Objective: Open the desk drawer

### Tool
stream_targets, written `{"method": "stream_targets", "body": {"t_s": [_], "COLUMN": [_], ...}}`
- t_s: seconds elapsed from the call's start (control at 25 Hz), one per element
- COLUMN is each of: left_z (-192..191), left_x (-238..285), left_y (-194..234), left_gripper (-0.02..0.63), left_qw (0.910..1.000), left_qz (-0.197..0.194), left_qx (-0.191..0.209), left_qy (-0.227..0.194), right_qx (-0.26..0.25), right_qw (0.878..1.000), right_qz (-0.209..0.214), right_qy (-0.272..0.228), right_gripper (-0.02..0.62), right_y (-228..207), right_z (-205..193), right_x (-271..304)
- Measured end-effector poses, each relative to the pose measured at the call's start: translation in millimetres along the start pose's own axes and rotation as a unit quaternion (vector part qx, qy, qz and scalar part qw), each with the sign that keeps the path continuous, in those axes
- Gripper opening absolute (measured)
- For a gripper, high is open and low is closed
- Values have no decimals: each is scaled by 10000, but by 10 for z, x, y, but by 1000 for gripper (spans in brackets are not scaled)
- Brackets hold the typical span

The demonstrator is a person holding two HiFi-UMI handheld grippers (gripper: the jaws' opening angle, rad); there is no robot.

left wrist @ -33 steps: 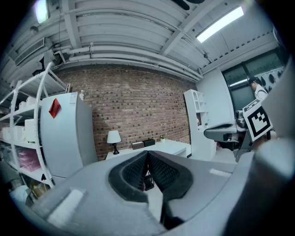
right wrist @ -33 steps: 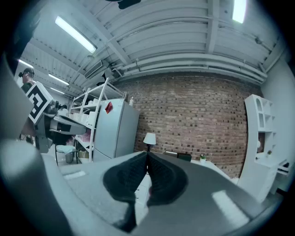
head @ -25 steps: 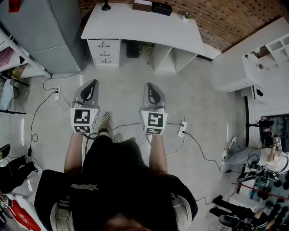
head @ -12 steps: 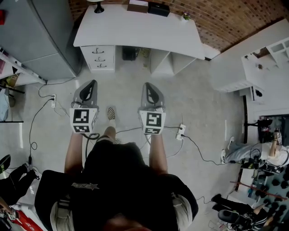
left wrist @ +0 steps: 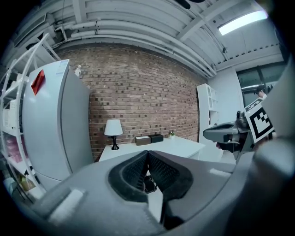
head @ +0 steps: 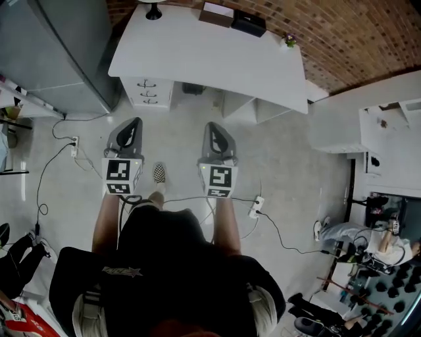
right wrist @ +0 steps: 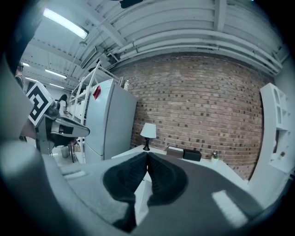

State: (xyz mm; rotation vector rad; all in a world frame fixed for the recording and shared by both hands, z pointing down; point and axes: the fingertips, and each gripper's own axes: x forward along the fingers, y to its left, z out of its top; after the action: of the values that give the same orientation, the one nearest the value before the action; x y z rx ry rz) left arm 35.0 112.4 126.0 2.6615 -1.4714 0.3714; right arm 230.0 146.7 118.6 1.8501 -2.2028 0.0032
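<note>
White desk (head: 197, 56) against a brick wall (head: 329, 29), at the top of the head view. Desk drawers (head: 150, 93): a stack of three under the desk's left end, white fronts with dark handles, all three shut and their fronts level with one another. Open cubbies (head: 240, 105) sit under the desk's right half. On the desk top: a table lamp (head: 154, 9) with white shade and dark base at the back left corner; a brown box (head: 217, 13) and a black box (head: 248, 24) side by side along the back edge; a small potted plant (head: 287, 41) near the back right corner. A grey refrigerator (head: 56, 52) stands just beside the desk's left end. A white shelf unit (head: 388, 131) stands well apart to the right. Left gripper (head: 135, 121): held over the floor, well short of the desk, pointing toward the drawer stack; its pads are pressed together at the tip with nothing between them. Right gripper (head: 211, 125): held level with the left one and apart from it, pointing toward the middle of the desk; its pads are likewise pressed together and hold nothing. Each gripper carries a cube with square markers at its rear. On the floor: a white power strip (head: 253, 207) with a dark cable running off to the right, just behind the right gripper, and a checkered shoe (head: 159, 173) between the two grippers.
</note>
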Motion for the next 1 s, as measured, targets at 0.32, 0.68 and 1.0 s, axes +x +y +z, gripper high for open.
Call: {"method": "stream_targets", "body": {"t_s": [0.32, 0.68, 1.0], "left_z": [-256, -637, -1023], "left_x": [475, 618, 671], "left_y": [608, 1126, 1452], "left_gripper": [9, 9, 9], "left_qw": [9984, 9930, 9852], "left_qz": [369, 844, 1253], "left_qx": [-263, -468, -712], "left_qy": [337, 681, 928], "right_qx": [105, 300, 497], "right_qw": [9981, 9909, 9817], "right_qz": [542, 1195, 1702], "right_qy": [255, 542, 696], "right_gripper": [5, 5, 5], "right_y": [216, 675, 1054], "right_z": [-149, -391, -725], "right_x": [984, 1671, 2162]}}
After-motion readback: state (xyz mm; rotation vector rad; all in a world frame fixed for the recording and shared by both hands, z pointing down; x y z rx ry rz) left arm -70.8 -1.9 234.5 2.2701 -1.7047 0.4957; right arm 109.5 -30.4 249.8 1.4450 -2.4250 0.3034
